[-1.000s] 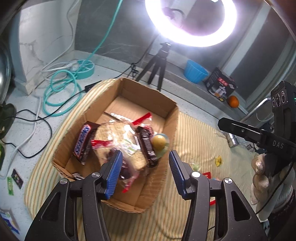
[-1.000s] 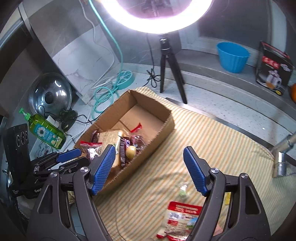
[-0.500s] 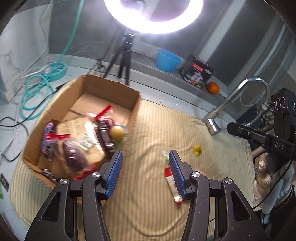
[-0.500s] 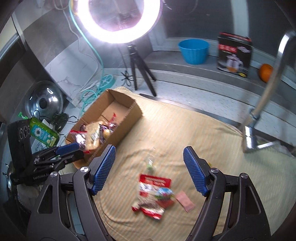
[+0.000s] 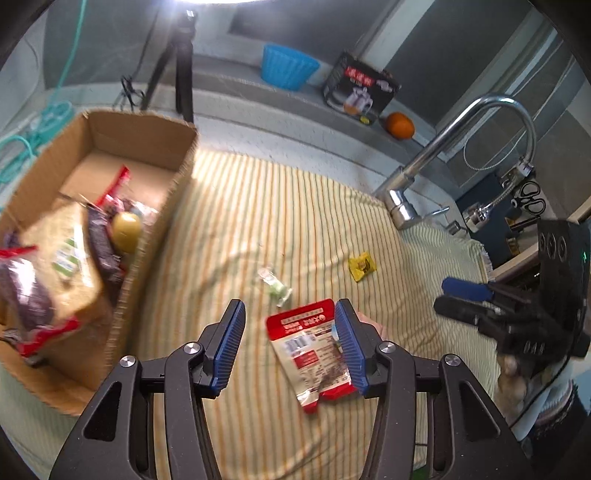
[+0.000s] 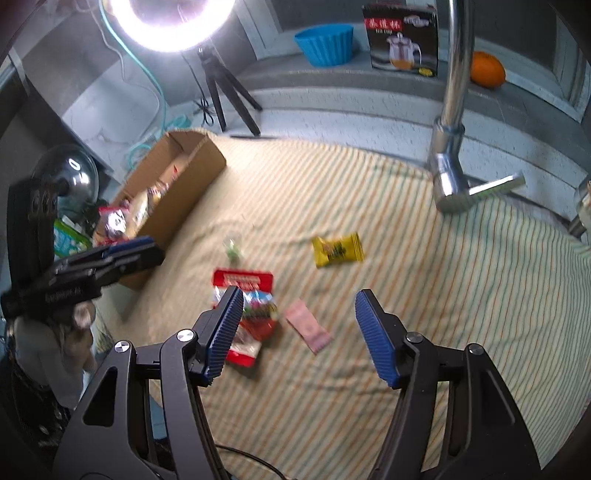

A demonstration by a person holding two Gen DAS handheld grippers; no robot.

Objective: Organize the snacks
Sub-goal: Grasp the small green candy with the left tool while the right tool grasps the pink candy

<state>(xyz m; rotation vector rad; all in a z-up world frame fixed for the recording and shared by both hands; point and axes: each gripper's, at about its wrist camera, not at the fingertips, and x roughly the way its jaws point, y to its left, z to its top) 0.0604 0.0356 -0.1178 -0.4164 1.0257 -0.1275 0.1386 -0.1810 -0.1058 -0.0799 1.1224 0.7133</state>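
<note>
Hovering over striped cloth [image 5: 295, 206], both jaws just narrowing, nothing pinched. Left gripper [image 5: 290, 345] spread astride red snack packet [image 5: 308, 350]; cardboard box [image 5: 147, 136] far left. Right gripper [image 6: 299, 338] spread around pink sachet [image 6: 308, 328]. Centre pads, then squeeze.

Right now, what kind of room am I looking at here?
Most likely a home kitchen counter set up for filming: a chrome faucet rises beside the striped cloth, a boxed glass teapot sits on the ledge, and a ring light on a tripod lights it.

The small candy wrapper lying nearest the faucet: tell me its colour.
Yellow with dark print; the candy wrapper shows best in the right wrist view.
</note>
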